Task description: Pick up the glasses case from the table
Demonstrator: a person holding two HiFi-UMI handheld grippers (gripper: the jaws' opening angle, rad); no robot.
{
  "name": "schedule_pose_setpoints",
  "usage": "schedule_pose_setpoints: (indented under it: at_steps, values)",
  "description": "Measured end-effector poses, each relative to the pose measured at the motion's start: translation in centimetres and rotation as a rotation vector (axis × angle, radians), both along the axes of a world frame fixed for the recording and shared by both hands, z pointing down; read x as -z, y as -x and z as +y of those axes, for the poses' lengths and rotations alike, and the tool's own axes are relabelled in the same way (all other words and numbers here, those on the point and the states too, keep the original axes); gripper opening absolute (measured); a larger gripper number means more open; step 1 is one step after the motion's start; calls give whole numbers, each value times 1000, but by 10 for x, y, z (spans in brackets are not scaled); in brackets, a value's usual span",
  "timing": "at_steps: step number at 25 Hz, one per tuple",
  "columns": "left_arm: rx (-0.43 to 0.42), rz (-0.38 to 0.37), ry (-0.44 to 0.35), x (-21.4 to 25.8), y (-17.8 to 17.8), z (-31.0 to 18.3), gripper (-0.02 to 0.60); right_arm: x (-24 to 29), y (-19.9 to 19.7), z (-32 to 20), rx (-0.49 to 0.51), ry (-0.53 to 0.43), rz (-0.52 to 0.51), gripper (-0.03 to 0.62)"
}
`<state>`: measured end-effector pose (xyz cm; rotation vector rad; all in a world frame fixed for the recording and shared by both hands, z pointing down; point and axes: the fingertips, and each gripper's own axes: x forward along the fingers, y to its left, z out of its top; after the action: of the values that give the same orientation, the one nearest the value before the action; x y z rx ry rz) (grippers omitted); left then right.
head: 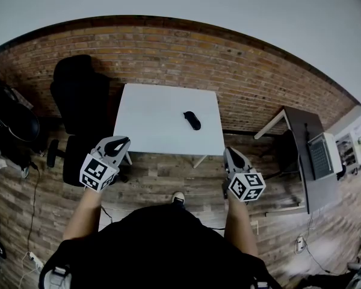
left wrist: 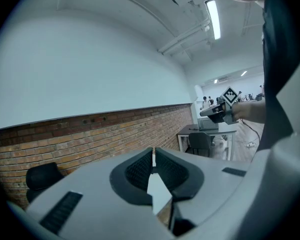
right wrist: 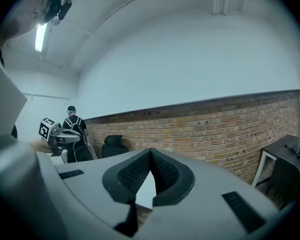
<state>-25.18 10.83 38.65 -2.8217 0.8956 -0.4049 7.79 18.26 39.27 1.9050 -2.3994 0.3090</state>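
Closest in the head view is the person's black-clad torso, with both bare forearms reaching forward over a wood-plank floor [head: 162,176]. At the left, the grey left gripper [head: 123,141] with its square-marker cube has its ribbed black pads drawn together with only a hairline slit between them, and nothing sits in that slit. At the right, the matching right gripper [head: 230,153] has its jaws fully together, also empty. Both point ahead towards a white rectangular table [head: 147,128] and are held short of its near edge.

The small dark oval glasses case [head: 192,120] lies on the tabletop, right of centre and well apart from both grippers. It is too small to be sure, but it looks closed.

A black office chair [head: 78,95] stands just beside the table's left edge, in front of a red brick wall [head: 168,53]. Off to the right is a dark desk [head: 299,134] carrying an open laptop [head: 320,155].
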Motion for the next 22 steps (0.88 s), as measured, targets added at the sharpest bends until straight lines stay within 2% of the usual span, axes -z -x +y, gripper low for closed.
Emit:
schedule_pose_setpoints:
  at_steps: [13,22]
  values:
    - [0,-33,45,-19,-20,-15,25,-13,-17,-18,11,15,-23,14]
    - [8,-41,45,-23,-36,-27,25,-18,-28,-33,28,23,-30,14]
